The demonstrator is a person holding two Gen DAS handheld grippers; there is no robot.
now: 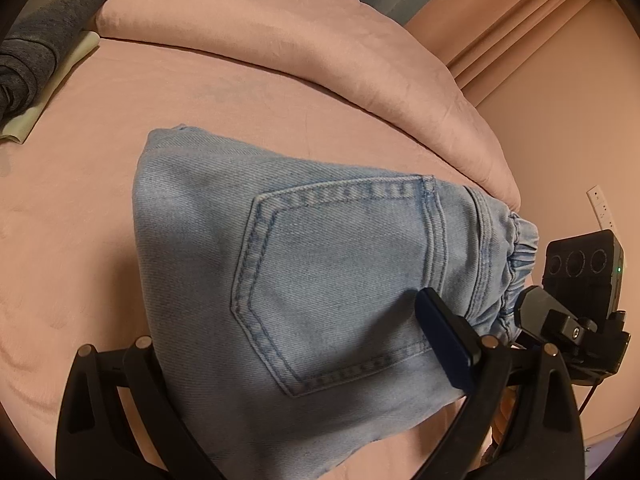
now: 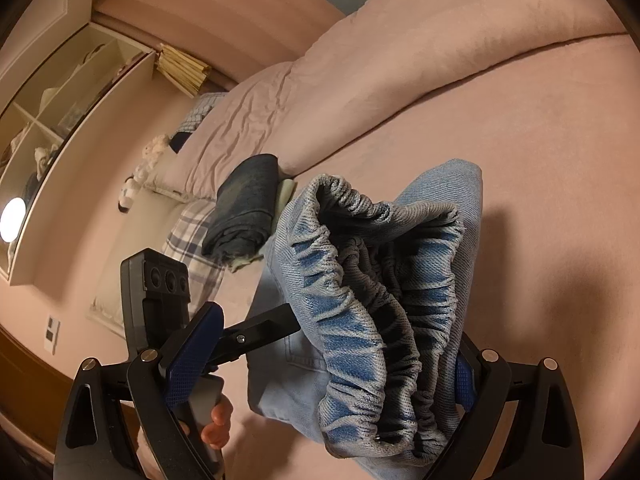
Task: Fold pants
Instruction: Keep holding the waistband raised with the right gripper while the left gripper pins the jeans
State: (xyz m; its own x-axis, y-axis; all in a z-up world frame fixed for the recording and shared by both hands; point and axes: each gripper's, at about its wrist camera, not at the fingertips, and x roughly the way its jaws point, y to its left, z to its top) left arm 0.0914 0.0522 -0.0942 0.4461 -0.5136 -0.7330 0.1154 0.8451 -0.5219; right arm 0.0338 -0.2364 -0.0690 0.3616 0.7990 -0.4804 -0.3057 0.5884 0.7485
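Note:
Light blue denim pants (image 1: pixel 304 264) lie folded in a compact bundle on the pink bed (image 1: pixel 100 200), back pocket up. My left gripper (image 1: pixel 288 364) is wide open with the bundle between its fingers; the blue pad of its right finger (image 1: pixel 444 344) rests against the denim, the left finger is hidden under the cloth. In the right wrist view the elastic waistband (image 2: pixel 372 308) bulges between my right gripper's (image 2: pixel 320 364) open fingers. The blue left pad (image 2: pixel 192 356) stands apart from the cloth. The left gripper's finger (image 2: pixel 260 332) reaches under the bundle from the left.
A pink duvet (image 1: pixel 320 40) is heaped along the far side of the bed. A folded dark grey garment (image 2: pixel 244 208) on a pale cloth lies beyond the pants. Plaid pillows (image 2: pixel 192 248) and a wall shelf (image 2: pixel 60 100) show at the left.

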